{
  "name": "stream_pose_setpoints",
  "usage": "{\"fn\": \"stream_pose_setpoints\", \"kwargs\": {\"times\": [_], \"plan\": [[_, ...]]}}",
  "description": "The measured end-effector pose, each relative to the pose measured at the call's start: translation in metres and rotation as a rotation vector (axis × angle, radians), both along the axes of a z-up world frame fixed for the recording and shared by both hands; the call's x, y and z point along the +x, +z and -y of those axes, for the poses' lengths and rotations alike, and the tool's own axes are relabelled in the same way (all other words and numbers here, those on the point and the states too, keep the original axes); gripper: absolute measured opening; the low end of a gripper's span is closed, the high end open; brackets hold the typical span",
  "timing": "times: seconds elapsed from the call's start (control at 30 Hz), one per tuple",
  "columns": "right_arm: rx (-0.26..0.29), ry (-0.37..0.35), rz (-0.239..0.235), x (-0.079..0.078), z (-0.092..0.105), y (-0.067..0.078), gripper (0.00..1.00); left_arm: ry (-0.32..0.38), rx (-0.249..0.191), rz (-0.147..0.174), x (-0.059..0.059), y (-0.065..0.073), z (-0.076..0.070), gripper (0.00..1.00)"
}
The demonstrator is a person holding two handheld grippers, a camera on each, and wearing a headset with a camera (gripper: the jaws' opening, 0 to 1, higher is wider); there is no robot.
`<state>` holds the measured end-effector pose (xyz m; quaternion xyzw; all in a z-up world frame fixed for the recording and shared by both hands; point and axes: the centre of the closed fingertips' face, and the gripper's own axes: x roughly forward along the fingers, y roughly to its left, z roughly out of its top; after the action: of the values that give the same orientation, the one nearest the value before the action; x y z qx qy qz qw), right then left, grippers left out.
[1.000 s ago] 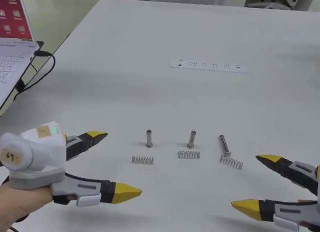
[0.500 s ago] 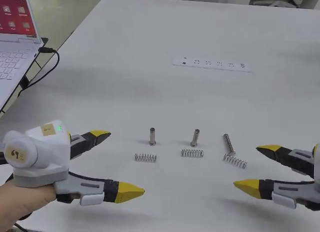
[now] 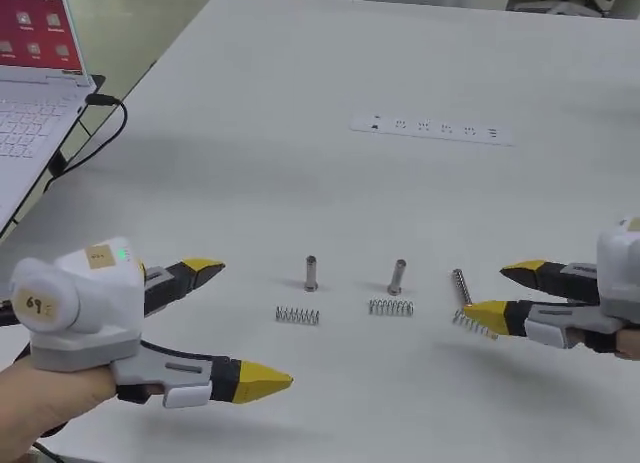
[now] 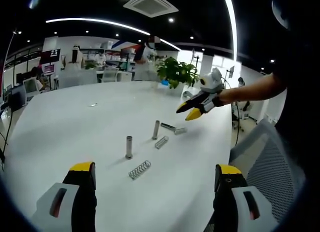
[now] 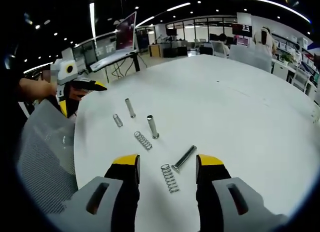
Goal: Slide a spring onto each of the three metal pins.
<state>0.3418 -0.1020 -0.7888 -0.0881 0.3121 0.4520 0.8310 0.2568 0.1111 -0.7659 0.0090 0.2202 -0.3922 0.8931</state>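
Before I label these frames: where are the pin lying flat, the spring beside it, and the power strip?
pin lying flat (image 5: 185, 158), right gripper view, mid-shaft.
spring beside it (image 5: 169, 178), right gripper view, middle coils.
power strip (image 3: 433, 130), head view, centre of its top face.

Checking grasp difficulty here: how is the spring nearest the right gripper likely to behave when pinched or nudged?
The spring looks thin-wired and open-coiled, so it probably compresses or bends if the right gripper squeezes hard. It lies on its side on the smooth table, so a nudge likely rolls it. Being small, it is probably very light.
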Motion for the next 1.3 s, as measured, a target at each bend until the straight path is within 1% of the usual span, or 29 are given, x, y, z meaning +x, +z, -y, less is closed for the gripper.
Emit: {"fn": "stream_pose_setpoints", "kwargs": {"times": [0.03, 0.1, 0.2, 0.23, 0.27, 0.3, 0.33, 0.37, 0.4, 0.43, 0.57, 0.67, 0.73, 0.83, 0.93, 1.03, 1.13, 1.2, 1.3], "plan": [[-0.009, -0.013, -0.02, 0.003, 0.0, -0.003, 0.41, -0.001, -0.001, -0.001, 0.0, 0.0, 0.0, 0.96], [-0.036, -0.032, -0.032, 0.01, 0.002, -0.007, 0.39, -0.002, 0.001, -0.002, 0.0, 0.0, 0.001, 0.96], [-0.065, -0.069, -0.076, 0.017, 0.002, -0.015, 0.35, -0.004, 0.0, -0.003, -0.001, 0.0, 0.001, 0.96], [-0.061, -0.069, -0.074, 0.019, 0.001, -0.015, 0.35, -0.004, 0.0, -0.003, -0.001, 0.0, 0.001, 0.96], [-0.063, -0.084, -0.083, 0.021, 0.001, -0.016, 0.34, -0.004, 0.0, -0.003, -0.001, 0.0, 0.001, 0.96], [-0.071, -0.11, -0.101, 0.024, 0.001, -0.018, 0.32, -0.007, 0.001, -0.004, -0.001, 0.0, 0.001, 0.95], [-0.066, -0.114, -0.105, 0.027, 0.0, -0.018, 0.3, -0.01, 0.001, -0.005, -0.002, -0.001, 0.001, 0.95], [-0.052, -0.139, -0.129, 0.029, -0.002, -0.019, 0.29, -0.012, 0.004, -0.005, -0.002, -0.001, 0.001, 0.95], [-0.035, -0.146, -0.156, 0.028, -0.005, -0.019, 0.27, -0.011, 0.005, -0.006, -0.002, -0.002, 0.001, 0.95], [-0.029, -0.157, -0.177, 0.03, -0.007, -0.021, 0.25, -0.011, 0.004, -0.007, -0.002, -0.002, 0.001, 0.95], [-0.066, -0.176, -0.168, 0.037, -0.007, -0.025, 0.24, -0.008, -0.001, -0.007, -0.001, -0.001, 0.001, 0.95], [-0.085, -0.192, -0.19, 0.041, -0.007, -0.03, 0.21, -0.012, -0.002, -0.007, -0.001, -0.001, 0.001, 0.95], [-0.111, -0.214, -0.198, 0.044, -0.003, -0.035, 0.18, -0.016, 0.002, -0.006, -0.002, 0.0, 0.002, 0.95], [-0.112, -0.235, -0.215, 0.047, -0.002, -0.038, 0.16, -0.017, 0.001, -0.006, -0.002, 0.0, 0.002, 0.94], [-0.115, -0.239, -0.227, 0.048, -0.005, -0.04, 0.15, -0.017, 0.002, -0.006, -0.002, -0.001, 0.002, 0.94], [-0.169, -0.241, -0.229, 0.048, -0.003, -0.048, 0.15, -0.02, -0.003, -0.007, -0.002, -0.001, 0.003, 0.94], [-0.191, -0.238, -0.239, 0.047, -0.002, -0.054, 0.12, -0.027, -0.017, -0.008, -0.003, 0.001, 0.005, 0.95], [-0.211, -0.227, -0.221, 0.048, -0.002, -0.055, 0.13, -0.023, -0.024, -0.008, -0.002, 0.001, 0.005, 0.95], [-0.21, -0.223, -0.229, 0.048, -0.006, -0.056, 0.11, -0.02, -0.019, -0.01, -0.002, 0.0, 0.003, 0.95]]}}
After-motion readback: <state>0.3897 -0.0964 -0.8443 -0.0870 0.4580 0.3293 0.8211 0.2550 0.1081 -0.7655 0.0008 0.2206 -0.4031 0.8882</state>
